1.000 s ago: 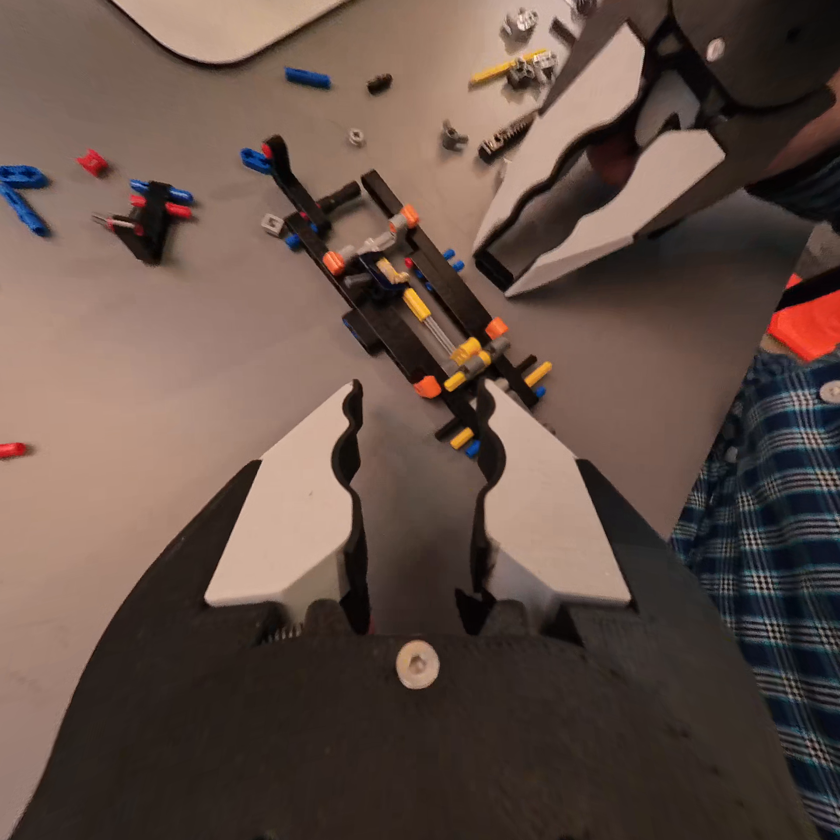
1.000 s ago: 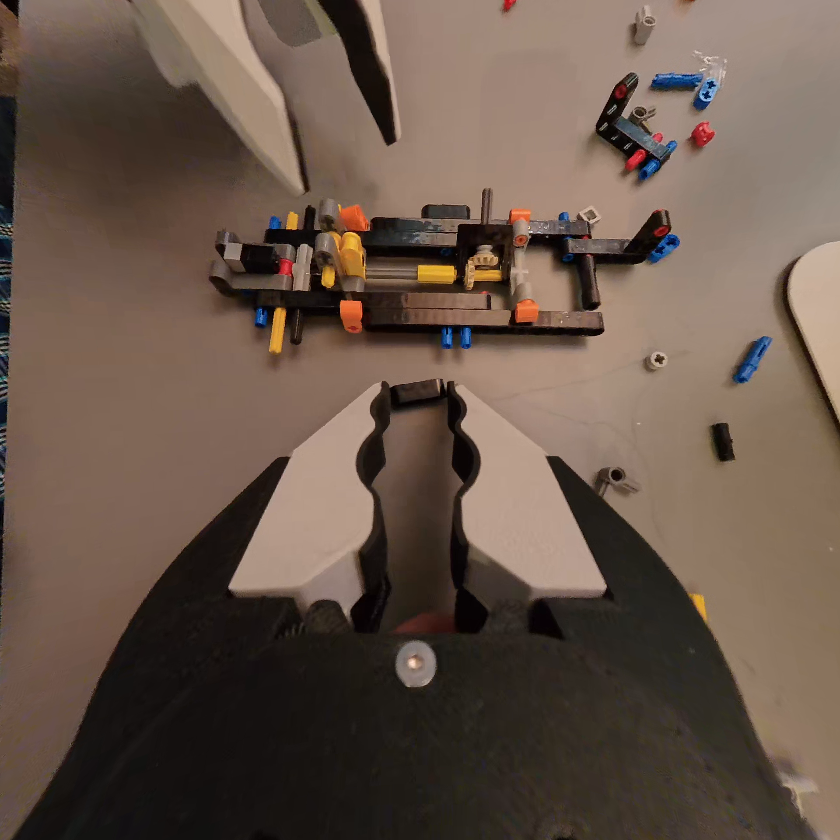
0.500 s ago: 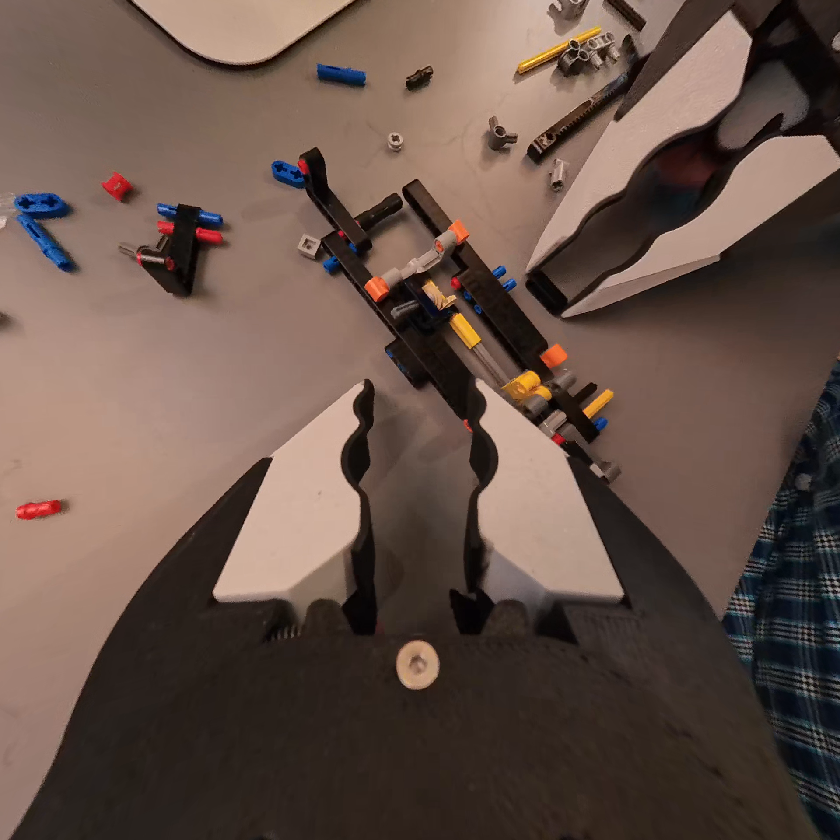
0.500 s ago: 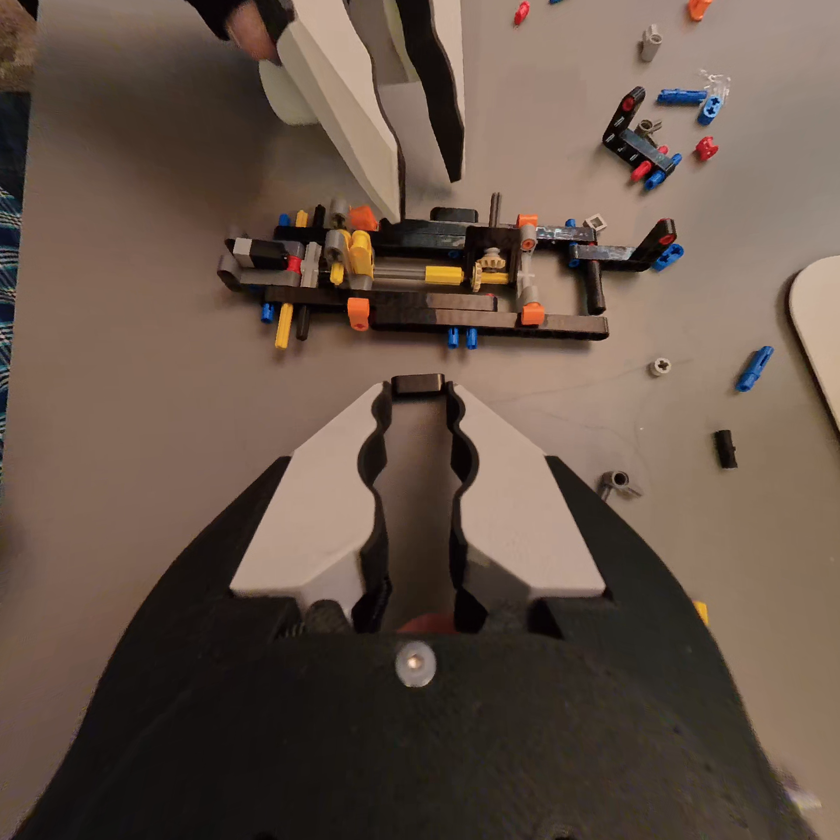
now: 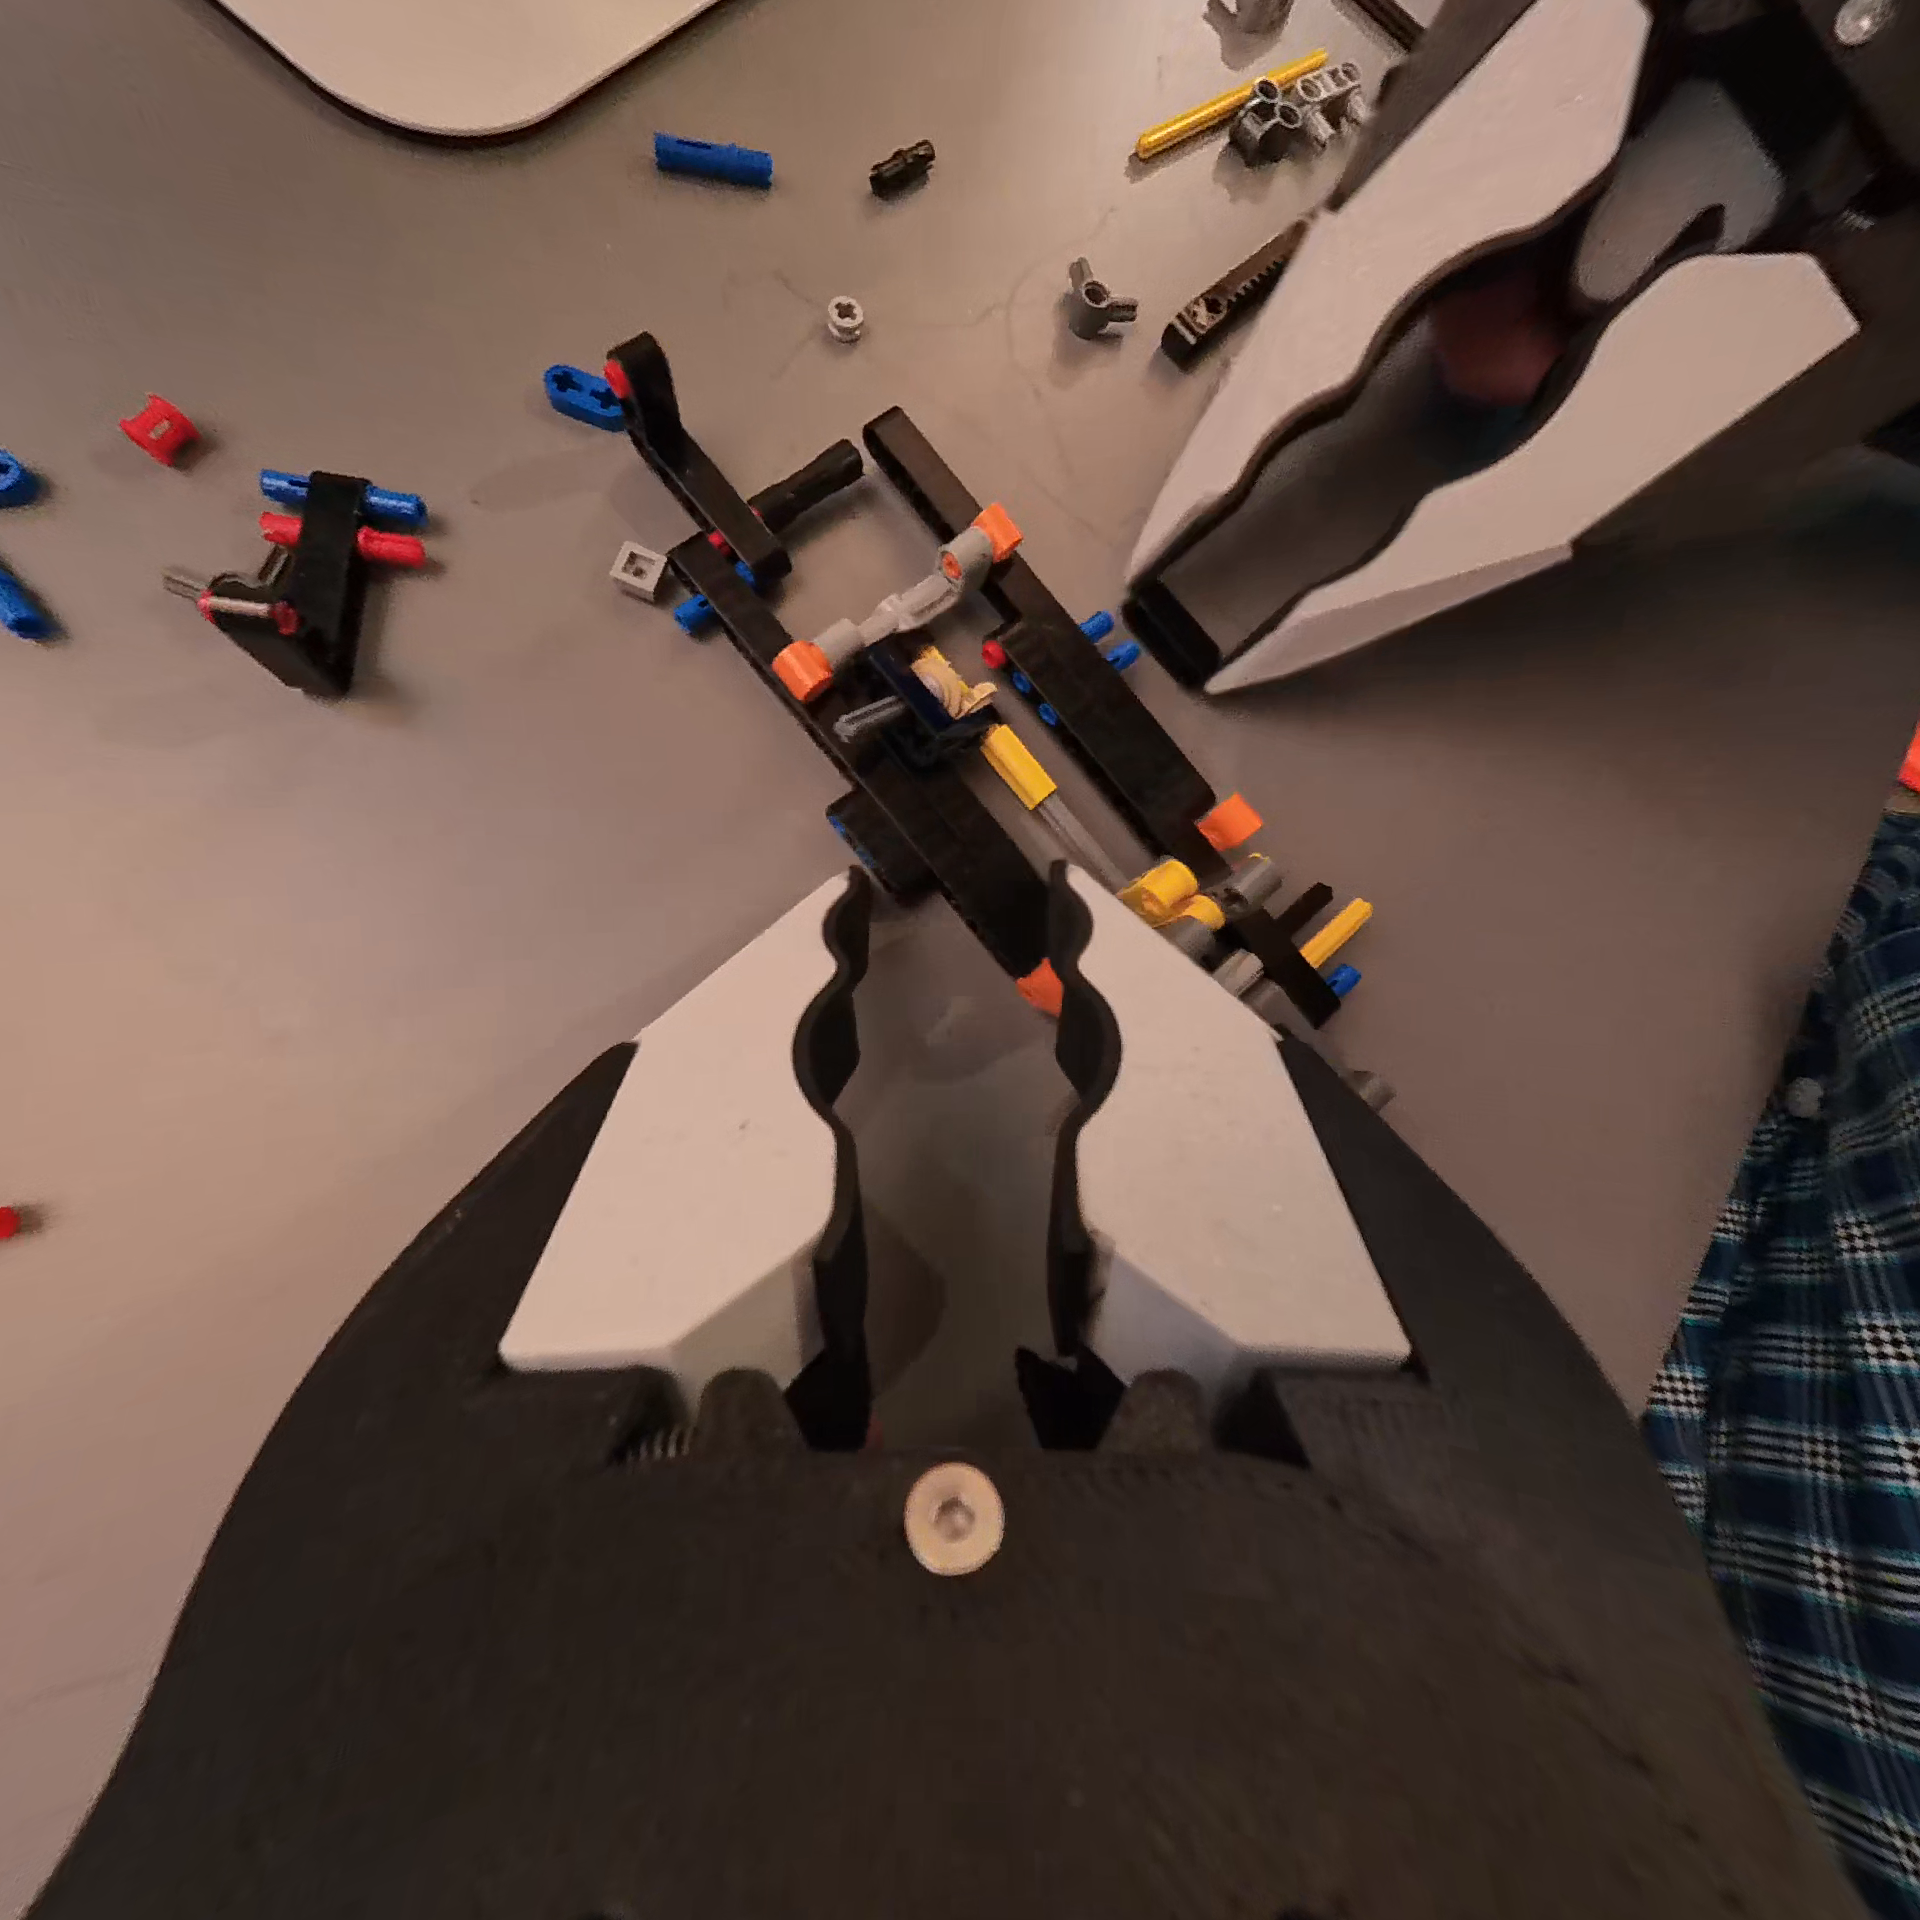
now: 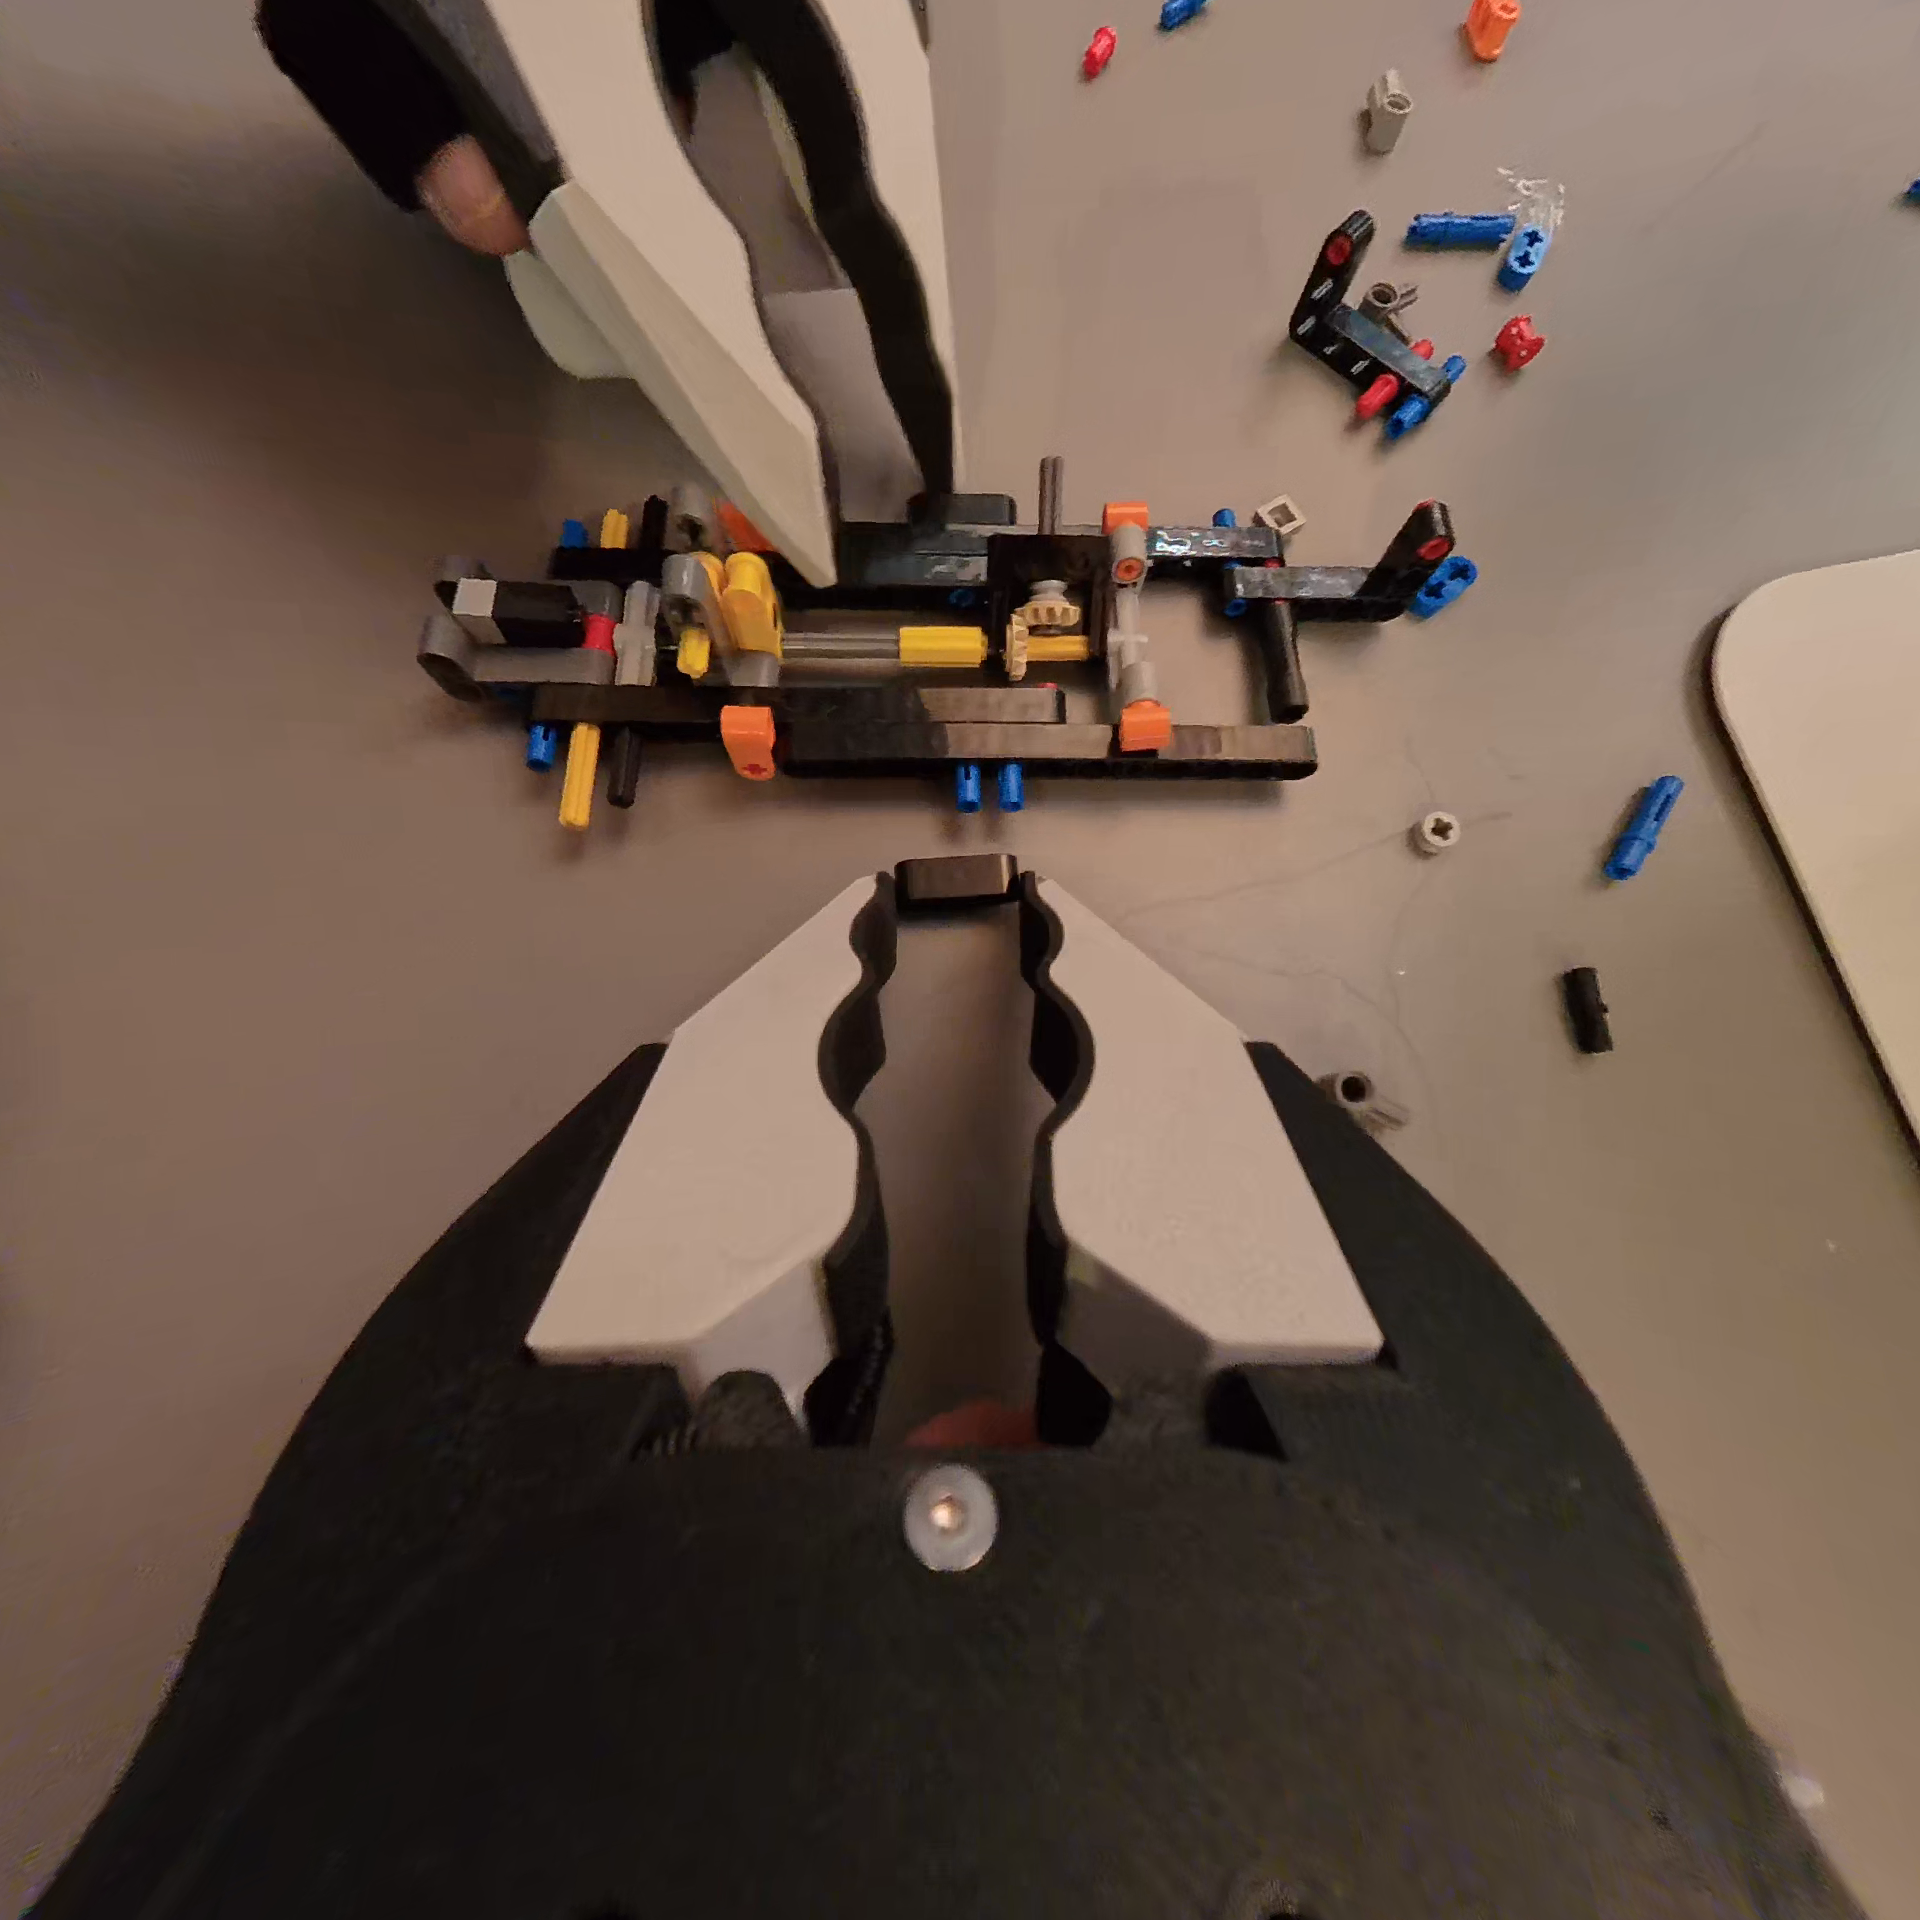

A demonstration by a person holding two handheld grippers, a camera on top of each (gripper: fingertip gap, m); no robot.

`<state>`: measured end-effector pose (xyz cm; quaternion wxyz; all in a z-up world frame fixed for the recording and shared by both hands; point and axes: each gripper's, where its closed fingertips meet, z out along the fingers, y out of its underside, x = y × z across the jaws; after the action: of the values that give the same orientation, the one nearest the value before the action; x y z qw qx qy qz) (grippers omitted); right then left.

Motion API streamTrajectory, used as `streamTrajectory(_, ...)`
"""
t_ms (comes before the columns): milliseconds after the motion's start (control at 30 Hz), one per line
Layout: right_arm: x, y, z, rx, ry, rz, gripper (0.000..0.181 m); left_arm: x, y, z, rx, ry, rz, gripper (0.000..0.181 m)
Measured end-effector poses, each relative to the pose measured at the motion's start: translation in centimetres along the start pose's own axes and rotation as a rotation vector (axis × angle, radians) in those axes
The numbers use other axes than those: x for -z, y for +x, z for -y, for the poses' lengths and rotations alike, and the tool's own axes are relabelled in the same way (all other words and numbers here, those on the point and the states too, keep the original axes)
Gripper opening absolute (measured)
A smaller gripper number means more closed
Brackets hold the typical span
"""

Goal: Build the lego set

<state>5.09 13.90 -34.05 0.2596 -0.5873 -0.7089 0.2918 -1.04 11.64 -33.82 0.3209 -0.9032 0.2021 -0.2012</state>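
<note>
The long black lego chassis [image 6: 935, 717] with yellow, orange and grey parts lies flat on the grey table; it also shows in the left wrist view [image 5: 1091, 707]. My left gripper [image 5: 956, 894] is open, its tips on either side of the chassis's far black beam; it shows from above in the right wrist view [image 6: 883, 530]. My right gripper [image 6: 956, 883] is shut on a small black beam piece [image 6: 956, 873], held just short of two blue pins [image 6: 987, 784] on the chassis's near side. It also shows in the left wrist view [image 5: 1174, 644].
A black L-shaped sub-assembly [image 5: 312, 582] with red and blue pins lies apart. Loose pins and connectors [image 6: 1642, 826] are scattered about. A white board corner [image 6: 1829, 779] lies at the edge. A plaid sleeve [image 5: 1818, 1351] is at the right. There is about 7 cm between the tips of the two grippers.
My left gripper has moved forward onto the chassis's far beam and its jaws have narrowed. My right gripper has held the black piece near the blue pins.
</note>
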Motion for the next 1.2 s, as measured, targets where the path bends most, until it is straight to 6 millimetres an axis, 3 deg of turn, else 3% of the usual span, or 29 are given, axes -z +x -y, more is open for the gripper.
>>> streamTrajectory(200,-0.1,0.9,0.3,-0.009,0.003,-0.009,0.02,-0.1,0.4,0.1,0.012,0.028,-0.033,0.033)
streamTrajectory(467,-0.2,0.5,1.0,-0.004,-0.001,0.026,0.02,-0.1,-0.2,0.2,0.014,0.033,-0.021,0.025)
streamTrajectory(967,-0.3,1.8,0.9,-0.02,-0.016,0.002,0.02,-0.3,-0.2,0.3,0.007,0.039,-0.013,0.025)
streamTrajectory(1200,-0.3,1.3,0.8,-0.005,-0.03,0.018,0.02,-0.3,-0.2,0.3,0.011,0.039,-0.014,0.025)
